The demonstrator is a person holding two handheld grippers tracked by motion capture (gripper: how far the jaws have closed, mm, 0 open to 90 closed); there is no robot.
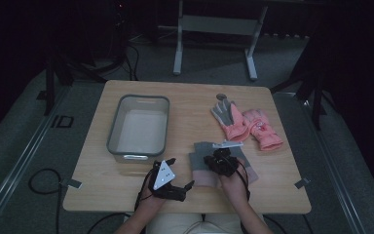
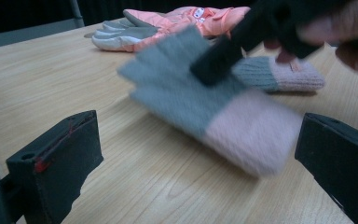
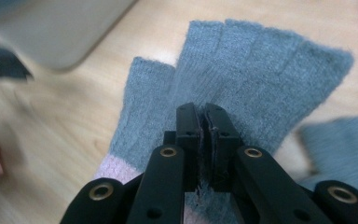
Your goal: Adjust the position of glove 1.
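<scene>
Grey bin (image 1: pixel 138 127) and pink ski gloves (image 1: pixel 247 125) flank the pinched knit glove (image 3: pixel 242 88).

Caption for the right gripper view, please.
Right gripper pinching the grey knit glove above the wooden table.

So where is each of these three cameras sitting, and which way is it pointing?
High view: fixed above the person's side, looking forward and down on the wooden table; both forearms enter from the bottom, with the left gripper and right gripper.
Left gripper view: rides the left gripper, low over the table, looking between its wide-apart jaws at the grey-and-pink knit glove.
Right gripper view: rides the right gripper, looking down its closed jaws pinching that glove.
Shared: all three show the knit glove; the high and left gripper views also show the pink ski gloves.
</scene>
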